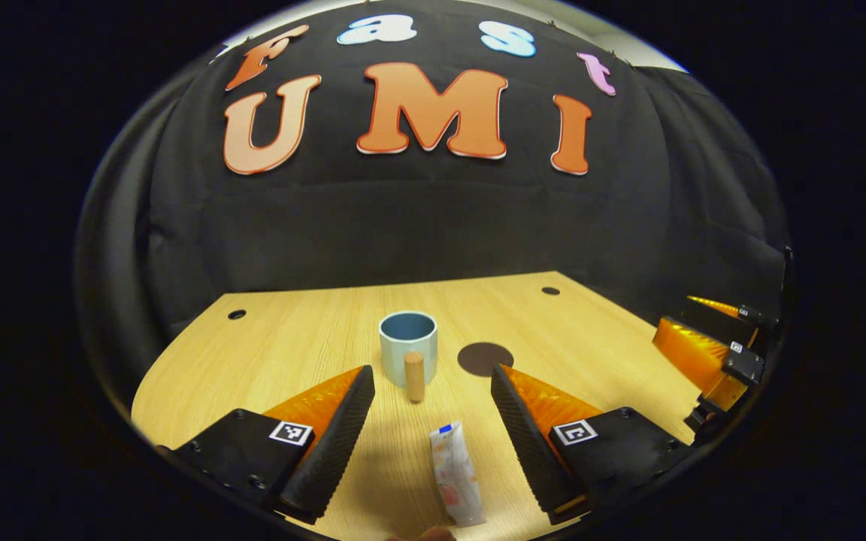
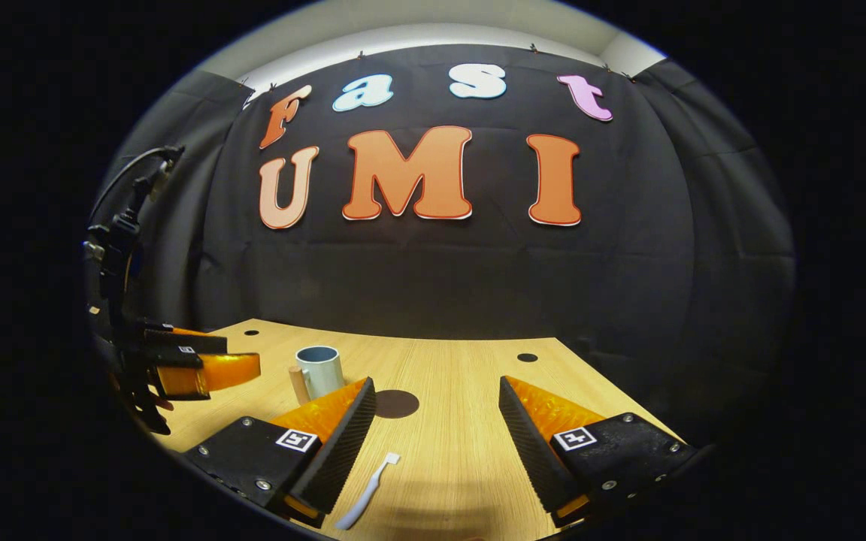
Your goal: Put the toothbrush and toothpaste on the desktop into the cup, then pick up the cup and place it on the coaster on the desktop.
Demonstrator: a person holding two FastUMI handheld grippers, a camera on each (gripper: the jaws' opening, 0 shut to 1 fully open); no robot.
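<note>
A pale blue cup (image 1: 408, 342) with a wooden handle (image 1: 414, 376) stands mid-table, and a dark round coaster (image 1: 485, 358) lies just to its right. The toothpaste tube (image 1: 455, 473) lies flat on the wooden table (image 1: 252, 368), between the fingers of my open left gripper (image 1: 431, 373), which hangs above it. In the right gripper view, a white toothbrush (image 2: 369, 490) lies on the table by the left finger of my open right gripper (image 2: 435, 385). The cup (image 2: 320, 370) and coaster (image 2: 395, 403) sit farther ahead on the left. Neither gripper holds anything.
The right gripper (image 1: 711, 349) shows at the left gripper view's right edge, and the left gripper (image 2: 200, 372) at the right gripper view's left edge. Small round holes (image 1: 237, 314) (image 1: 550, 290) mark the table's far corners. The black cloth wall stands behind the table.
</note>
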